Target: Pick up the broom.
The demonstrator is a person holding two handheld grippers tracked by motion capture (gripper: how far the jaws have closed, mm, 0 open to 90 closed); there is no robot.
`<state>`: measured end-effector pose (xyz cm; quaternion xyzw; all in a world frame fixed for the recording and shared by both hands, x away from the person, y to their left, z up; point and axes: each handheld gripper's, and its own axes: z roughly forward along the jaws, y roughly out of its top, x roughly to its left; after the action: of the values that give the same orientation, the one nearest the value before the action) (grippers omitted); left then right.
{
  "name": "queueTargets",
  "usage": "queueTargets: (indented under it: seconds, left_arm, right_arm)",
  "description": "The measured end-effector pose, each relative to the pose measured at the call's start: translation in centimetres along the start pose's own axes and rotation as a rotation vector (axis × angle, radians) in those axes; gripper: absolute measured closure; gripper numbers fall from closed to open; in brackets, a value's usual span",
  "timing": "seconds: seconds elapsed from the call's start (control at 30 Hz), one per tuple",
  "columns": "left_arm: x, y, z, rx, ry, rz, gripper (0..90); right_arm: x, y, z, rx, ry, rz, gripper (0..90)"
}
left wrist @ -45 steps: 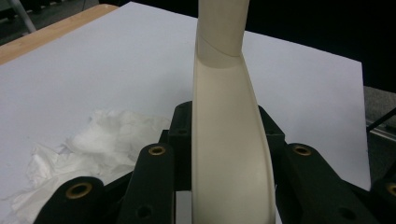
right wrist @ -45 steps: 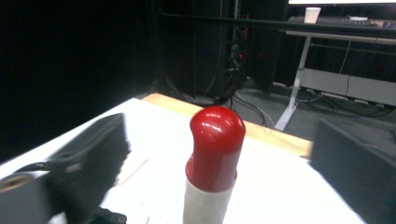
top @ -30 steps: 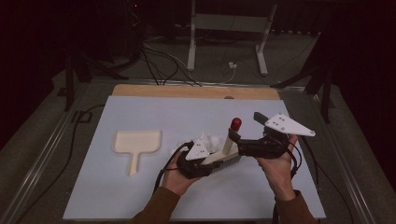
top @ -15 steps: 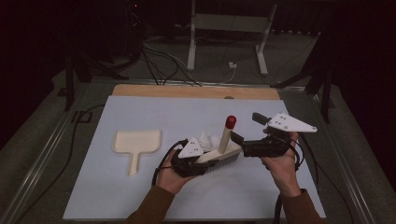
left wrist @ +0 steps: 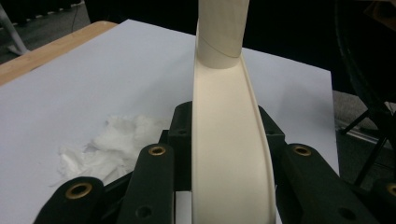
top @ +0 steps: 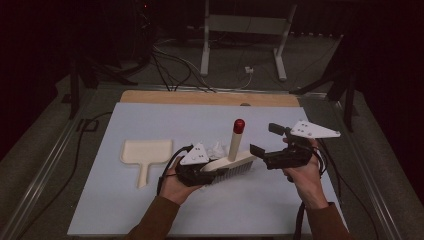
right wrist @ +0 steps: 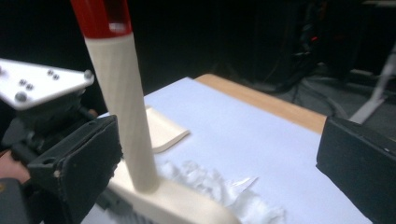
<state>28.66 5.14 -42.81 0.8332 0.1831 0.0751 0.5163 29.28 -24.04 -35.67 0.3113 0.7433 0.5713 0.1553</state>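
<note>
The hand brush (top: 231, 162) sits clamped by its cream back in the left gripper (top: 196, 170) above the white mat (top: 150, 210) – its handle (red-tipped) upright; the right gripper (top: 262, 147) stands spread just beside it.

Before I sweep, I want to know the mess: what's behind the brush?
Crumpled white paper lies on the mat just behind the brush; the left hand-held gripper holds the brush. The brush and gripper cover the paper's near edge.
</note>
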Motion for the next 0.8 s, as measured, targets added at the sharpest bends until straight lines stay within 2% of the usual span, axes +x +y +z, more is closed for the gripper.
queueTargets:
  seconds: [0.03, 0.13, 0.17, 0.23, 0.37, 0.6, 0.8]
  left_arm:
    - [0.0, 0.0, -0.1, -0.001, -0.001, 0.002, 69.5]
    - [0.2, 0.1, -0.5, -0.007, -0.017, 0.009, 69.4]
    - [0.2, 0.2, -0.6, -0.006, -0.023, 0.012, 69.4]
    - [0.3, 0.3, -0.9, -0.009, -0.04, 0.018, 69.4]
    - [0.6, 0.2, -1.3, -0.009, -0.059, 0.024, 69.4]
    - [0.8, 0.2, -1.6, -0.007, -0.087, 0.031, 69.4]
    - [1.0, 0.2, -1.7, -0.004, -0.118, 0.038, 69.4]
  right_arm:
    - [-0.1, -0.2, 0.2, 0.017, 0.024, -0.004, 0.0]
    - [0.0, -0.3, 0.5, 0.038, 0.045, -0.013, 0.0]
    - [0.0, -0.4, 0.7, 0.054, 0.074, -0.02, 0.0]
    - [0.1, -0.5, 1.0, 0.075, 0.099, -0.031, 0.0]
    - [0.4, -0.6, 1.3, 0.103, 0.126, -0.053, 0.0]
    - [0.3, -0.7, 2.0, 0.132, 0.152, -0.059, 0.0]
    - [0.4, -1.0, 3.0, 0.175, 0.213, -0.057, 0.0]
